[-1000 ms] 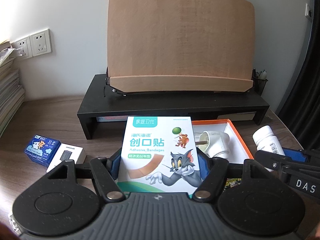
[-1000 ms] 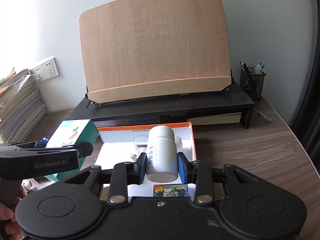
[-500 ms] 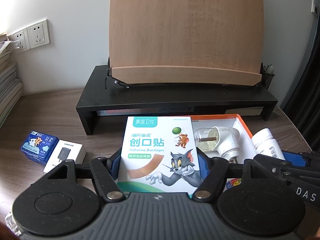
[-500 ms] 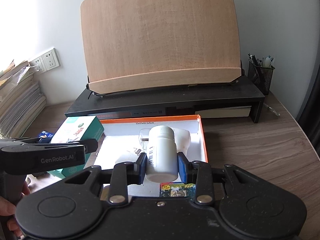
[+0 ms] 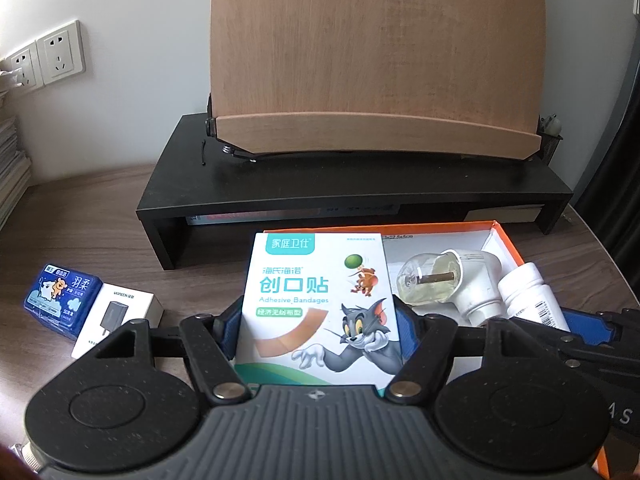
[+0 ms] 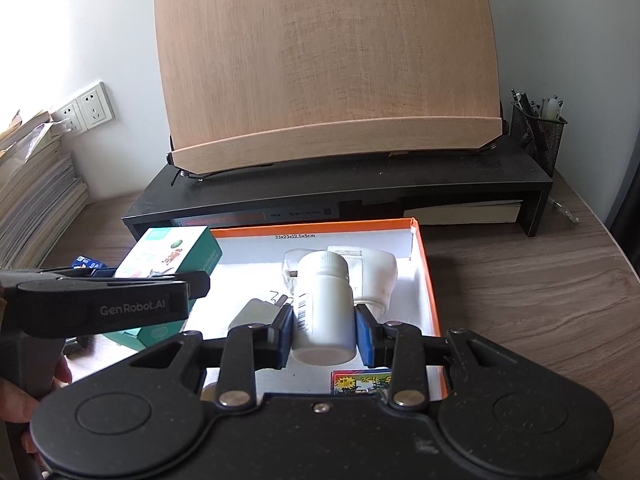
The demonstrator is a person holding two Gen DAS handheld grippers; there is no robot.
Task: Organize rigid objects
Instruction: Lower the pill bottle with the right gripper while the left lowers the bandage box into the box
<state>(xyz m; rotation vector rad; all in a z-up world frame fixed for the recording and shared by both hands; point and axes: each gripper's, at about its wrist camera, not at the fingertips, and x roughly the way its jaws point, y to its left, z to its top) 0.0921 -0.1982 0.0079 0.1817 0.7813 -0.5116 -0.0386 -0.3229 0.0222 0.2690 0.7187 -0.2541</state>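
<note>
Left hand-held gripper [image 5: 318, 334] clamps the light, crushable bandage box [image 5: 316, 304] by its side edges. Right hand-held gripper [image 6: 324, 330] pinches the smooth, rigid pill bottle [image 6: 323, 306] mid-body, above the orange tray [image 6: 424, 264].

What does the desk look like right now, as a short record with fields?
left hand-held gripper: shut on bandage box
right hand-held gripper: shut on white bottle
orange tray: holds a white plug-in device, bottle above it
left on desk: blue tissue pack, white charger box
</note>
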